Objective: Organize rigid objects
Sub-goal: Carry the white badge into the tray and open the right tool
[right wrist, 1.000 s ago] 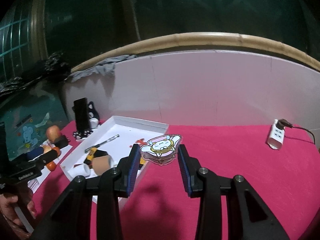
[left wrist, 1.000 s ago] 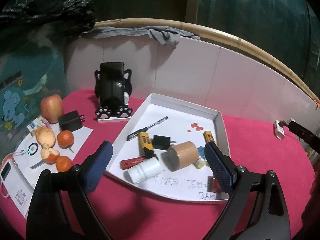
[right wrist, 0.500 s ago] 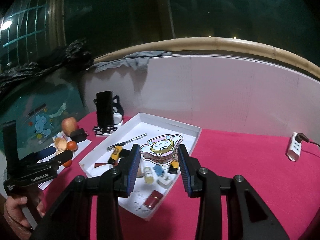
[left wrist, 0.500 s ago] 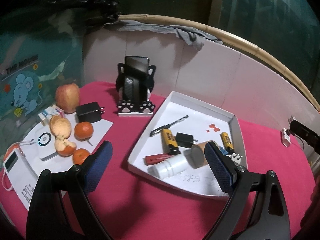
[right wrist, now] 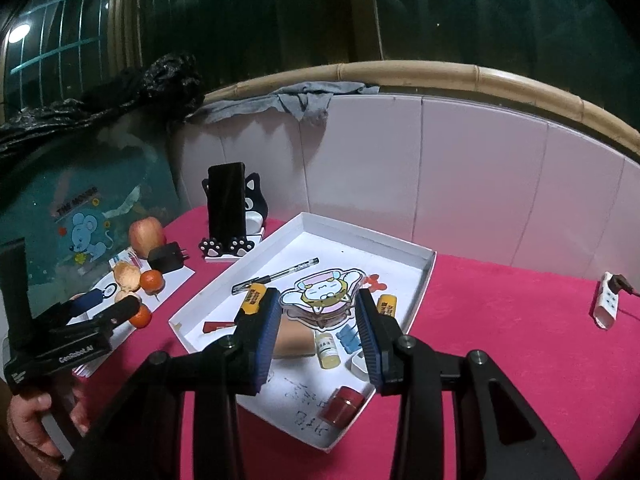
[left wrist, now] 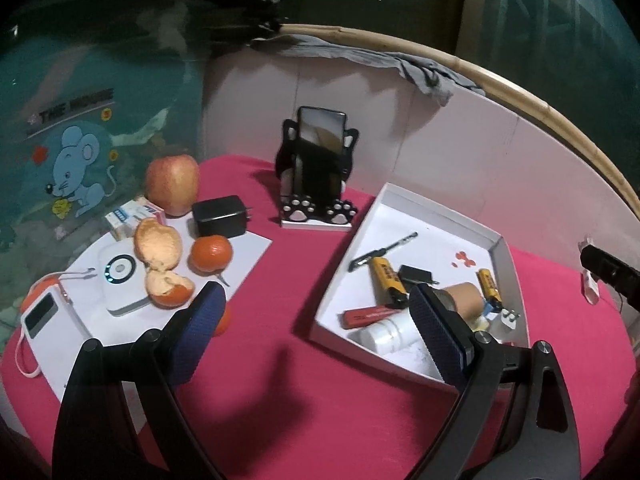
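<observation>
The right hand-held gripper (right wrist: pixel 318 334) is clamping a cartoon plaque (right wrist: pixel 320 294) over the tray (right wrist: pixel 424 276), likely for dropping; the left hand-held gripper (left wrist: pixel 314 334) is gaping, empty.

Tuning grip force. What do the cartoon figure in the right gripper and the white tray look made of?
Cartoon figure: likely clear acrylic, glossy; a transparent border rims the printed art, and it stays flat between the right gripper pads. White tray: probably cardboard or paperboard, matte; thin folded walls, pen scribbles on its floor. Neither is certain from looks alone.
</observation>
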`<act>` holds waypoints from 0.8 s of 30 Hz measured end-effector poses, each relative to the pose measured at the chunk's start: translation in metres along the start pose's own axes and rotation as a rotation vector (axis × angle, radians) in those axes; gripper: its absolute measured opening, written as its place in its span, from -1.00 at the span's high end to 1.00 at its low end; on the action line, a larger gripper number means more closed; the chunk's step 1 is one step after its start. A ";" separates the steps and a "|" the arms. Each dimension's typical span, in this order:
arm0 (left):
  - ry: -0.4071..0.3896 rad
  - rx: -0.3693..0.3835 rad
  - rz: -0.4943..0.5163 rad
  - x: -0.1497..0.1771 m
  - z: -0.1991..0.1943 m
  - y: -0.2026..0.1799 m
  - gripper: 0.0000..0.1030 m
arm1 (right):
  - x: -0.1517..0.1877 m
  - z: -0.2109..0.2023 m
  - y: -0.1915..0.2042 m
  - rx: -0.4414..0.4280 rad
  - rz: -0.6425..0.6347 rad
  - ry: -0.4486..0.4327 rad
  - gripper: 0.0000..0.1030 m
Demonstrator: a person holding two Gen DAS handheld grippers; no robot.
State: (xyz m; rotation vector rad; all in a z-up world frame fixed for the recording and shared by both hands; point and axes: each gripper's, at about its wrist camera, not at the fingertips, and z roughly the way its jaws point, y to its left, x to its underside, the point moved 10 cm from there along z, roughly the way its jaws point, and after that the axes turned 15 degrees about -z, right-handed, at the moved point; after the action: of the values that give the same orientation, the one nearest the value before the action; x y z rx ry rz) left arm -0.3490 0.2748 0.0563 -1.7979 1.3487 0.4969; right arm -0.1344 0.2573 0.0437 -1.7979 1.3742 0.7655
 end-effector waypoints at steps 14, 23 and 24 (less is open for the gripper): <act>0.030 -0.019 -0.016 0.003 0.016 0.016 -0.82 | 0.015 0.061 -0.007 0.014 0.018 0.108 0.27; 0.049 -0.037 0.016 0.010 0.024 0.012 -0.82 | 0.017 0.083 -0.007 0.005 0.022 0.135 0.27; 0.051 -0.038 0.020 0.011 0.025 0.011 -0.82 | 0.018 0.085 -0.006 0.004 0.021 0.137 0.27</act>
State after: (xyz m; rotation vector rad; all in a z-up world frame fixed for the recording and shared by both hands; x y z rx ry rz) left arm -0.3519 0.2868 0.0301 -1.8404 1.4015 0.4937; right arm -0.1262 0.3196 -0.0163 -1.8646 1.4840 0.6603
